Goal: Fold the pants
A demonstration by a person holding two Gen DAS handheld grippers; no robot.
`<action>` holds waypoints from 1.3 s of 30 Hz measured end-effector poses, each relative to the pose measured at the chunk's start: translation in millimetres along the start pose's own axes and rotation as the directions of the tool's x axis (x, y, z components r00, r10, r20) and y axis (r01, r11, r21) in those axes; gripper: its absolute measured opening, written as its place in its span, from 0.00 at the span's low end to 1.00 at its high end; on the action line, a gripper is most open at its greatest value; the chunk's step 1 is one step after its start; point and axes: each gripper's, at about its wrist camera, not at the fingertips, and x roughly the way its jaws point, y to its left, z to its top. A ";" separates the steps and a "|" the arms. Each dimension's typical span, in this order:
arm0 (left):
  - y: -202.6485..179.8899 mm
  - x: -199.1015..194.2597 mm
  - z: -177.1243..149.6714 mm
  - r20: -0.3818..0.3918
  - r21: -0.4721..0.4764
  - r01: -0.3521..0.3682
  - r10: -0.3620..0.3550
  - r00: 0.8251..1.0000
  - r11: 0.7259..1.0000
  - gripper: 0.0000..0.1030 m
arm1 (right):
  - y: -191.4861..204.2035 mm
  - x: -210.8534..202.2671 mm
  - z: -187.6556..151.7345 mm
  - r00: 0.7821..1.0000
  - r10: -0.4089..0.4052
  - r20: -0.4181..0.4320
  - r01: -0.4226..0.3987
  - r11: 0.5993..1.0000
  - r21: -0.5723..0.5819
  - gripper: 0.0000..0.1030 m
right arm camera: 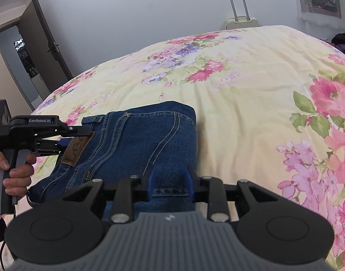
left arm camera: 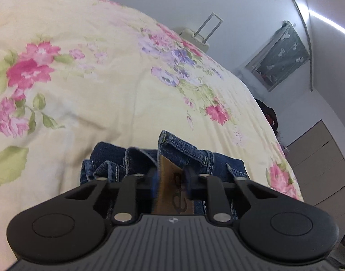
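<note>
Blue jeans lie folded into a compact stack on the floral bedspread. In the left wrist view my left gripper is closed around the waistband at the brown leather patch. The right wrist view shows that same gripper at the stack's left edge by the patch. My right gripper has its blue fingers set apart over the near edge of the jeans, with denim between them.
The bedspread fills most of both views. A cream suitcase stands beyond the far edge of the bed. An open door is at the left, drawers and dark clothes at the right.
</note>
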 end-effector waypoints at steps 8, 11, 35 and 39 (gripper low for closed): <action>-10.8 -14.4 -8.4 0.008 0.110 -0.177 0.177 0.984 0.978 0.09 | -5.4 -13.8 -0.3 0.996 0.087 0.007 -0.087 0.996 0.020 0.24; -2.0 1.8 -11.8 -0.013 0.121 -0.212 0.215 0.976 0.970 0.10 | 7.0 -8.4 -5.9 0.992 0.120 -0.024 -0.121 0.992 -0.021 0.24; 18.6 -77.6 -45.5 0.057 -0.141 -0.191 0.200 0.978 0.971 0.87 | -10.6 -7.9 -18.1 0.997 0.080 0.006 -0.080 0.996 0.037 0.57; 42.1 -58.2 -52.6 0.017 -0.239 -0.152 0.160 0.987 0.959 0.87 | -46.3 10.1 -22.4 0.982 0.186 -0.005 -0.177 0.940 0.293 0.58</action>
